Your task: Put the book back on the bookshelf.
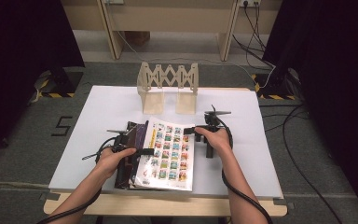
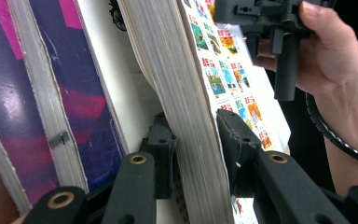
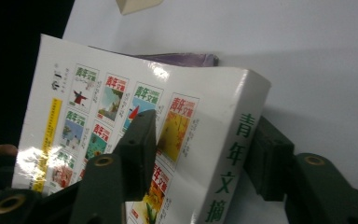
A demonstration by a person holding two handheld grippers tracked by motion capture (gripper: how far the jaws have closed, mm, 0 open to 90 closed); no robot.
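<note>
Near the table's front edge, left gripper (image 1: 145, 151) and right gripper (image 1: 189, 130) both clamp the white book (image 1: 168, 154) above purple books (image 1: 131, 154); recommend lifting evenly, keeping pages together.

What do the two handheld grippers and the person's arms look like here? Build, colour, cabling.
Both the left gripper and the right gripper are matte black, each with two blocky jaws on arms pinned with brass-coloured rivets. A thick black cable trails from each along the forearm. A grey plate tops each one. Forearms bare, no sleeves or gloves in view.
</note>
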